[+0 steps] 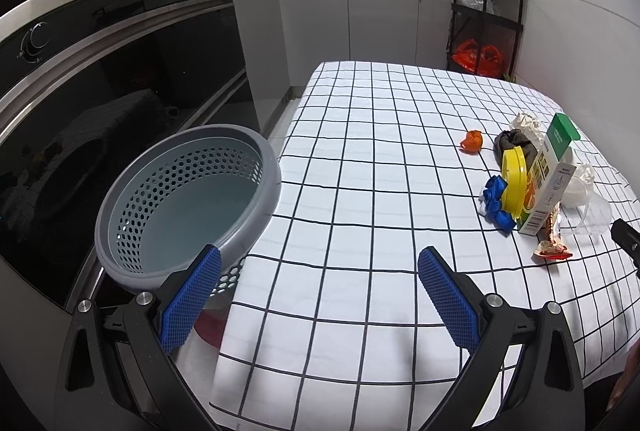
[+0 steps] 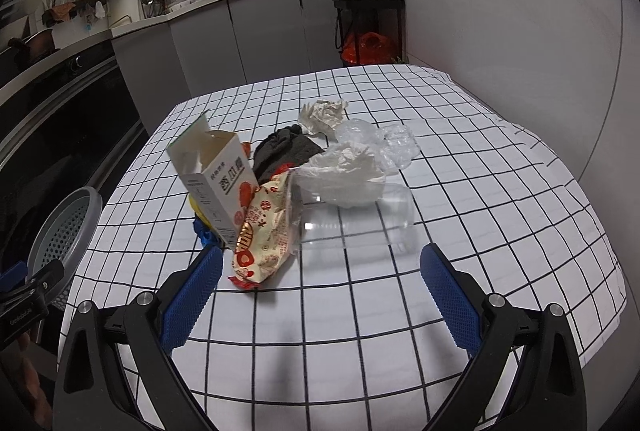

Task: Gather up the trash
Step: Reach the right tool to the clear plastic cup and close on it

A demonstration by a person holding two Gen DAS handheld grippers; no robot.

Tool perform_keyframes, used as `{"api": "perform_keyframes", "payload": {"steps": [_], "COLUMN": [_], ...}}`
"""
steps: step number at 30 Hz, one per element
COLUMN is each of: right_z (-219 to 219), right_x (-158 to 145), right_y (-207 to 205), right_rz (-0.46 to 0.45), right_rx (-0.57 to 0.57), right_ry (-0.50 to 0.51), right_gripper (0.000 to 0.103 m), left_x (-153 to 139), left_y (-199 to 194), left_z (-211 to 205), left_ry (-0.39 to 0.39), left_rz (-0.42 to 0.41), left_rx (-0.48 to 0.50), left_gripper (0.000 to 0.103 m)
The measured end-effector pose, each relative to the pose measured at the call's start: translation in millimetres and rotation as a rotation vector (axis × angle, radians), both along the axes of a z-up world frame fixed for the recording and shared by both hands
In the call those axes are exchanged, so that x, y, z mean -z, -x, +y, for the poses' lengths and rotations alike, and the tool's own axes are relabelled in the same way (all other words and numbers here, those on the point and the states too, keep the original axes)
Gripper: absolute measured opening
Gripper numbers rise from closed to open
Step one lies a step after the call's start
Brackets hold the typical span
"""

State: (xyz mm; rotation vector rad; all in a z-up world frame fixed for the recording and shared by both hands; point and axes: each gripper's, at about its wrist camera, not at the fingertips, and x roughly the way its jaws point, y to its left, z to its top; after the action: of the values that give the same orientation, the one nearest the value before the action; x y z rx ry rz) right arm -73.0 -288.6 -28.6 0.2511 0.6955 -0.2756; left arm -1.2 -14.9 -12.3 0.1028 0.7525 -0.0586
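A pile of trash lies on the checked tablecloth (image 1: 360,191): a white carton (image 2: 218,177), a snack wrapper (image 2: 264,231), a clear plastic cup (image 2: 356,219), crumpled plastic film (image 2: 380,147), crumpled paper (image 2: 322,113), a dark cloth (image 2: 286,149). In the left wrist view I also see a yellow lid (image 1: 514,183), a blue ribbon (image 1: 496,201) and an orange scrap (image 1: 472,141). A grey perforated basket (image 1: 184,199) hangs at the table's left edge. My left gripper (image 1: 320,259) is open beside the basket. My right gripper (image 2: 322,257) is open just short of the wrapper and cup.
A dark oven front (image 1: 100,103) runs along the left, close behind the basket. A black shelf rack (image 1: 486,7) with orange bags stands beyond the table's far end. A white wall (image 2: 520,31) borders the table's right side. A hand (image 2: 24,371) shows at the lower left.
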Motion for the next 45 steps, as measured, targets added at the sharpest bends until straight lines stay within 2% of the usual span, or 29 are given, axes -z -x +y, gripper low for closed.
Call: {"api": "perform_keyframes", "payload": {"steps": [6,11,14,18,24,34,38,45], "right_z": [-17,-29,-32,-36,-46,-63,-63,-53], "right_x": [4,8,6,5,11,16,18,28], "right_y": [6,7,3,-10,-28,-57,-69,-84], "right_rz": [0.021,0.041,0.052,0.091,0.165,0.196,0.201,0.228], "right_rx": [0.026,0.018,-0.004,-0.091,-0.290,-0.547,-0.623,-0.694], "right_ry": [0.029,0.015,0.055,0.090,0.102,0.172,0.164,0.239], "right_gripper": [0.095,0.095,0.095,0.095,0.095,0.095,0.095,0.095], "left_x": [2,0,2,4,5,-6,-7,0], "left_y": [0,2,3,2,2,8,8,9], "left_z": [-11,-21,-25,-25,-23,-35,-44,-59], "left_ry": [0.016,0.016,0.010,0.011,0.006,-0.023,-0.022,-0.049], "left_rz": [0.009,-0.003,-0.003,0.001,0.002,-0.019,-0.016,-0.004], "left_rx": [0.026,0.052,0.059,0.057,0.050,0.070,0.081,0.093], "left_gripper": [0.097,0.096,0.096,0.096,0.096,0.096,0.096,0.096]}}
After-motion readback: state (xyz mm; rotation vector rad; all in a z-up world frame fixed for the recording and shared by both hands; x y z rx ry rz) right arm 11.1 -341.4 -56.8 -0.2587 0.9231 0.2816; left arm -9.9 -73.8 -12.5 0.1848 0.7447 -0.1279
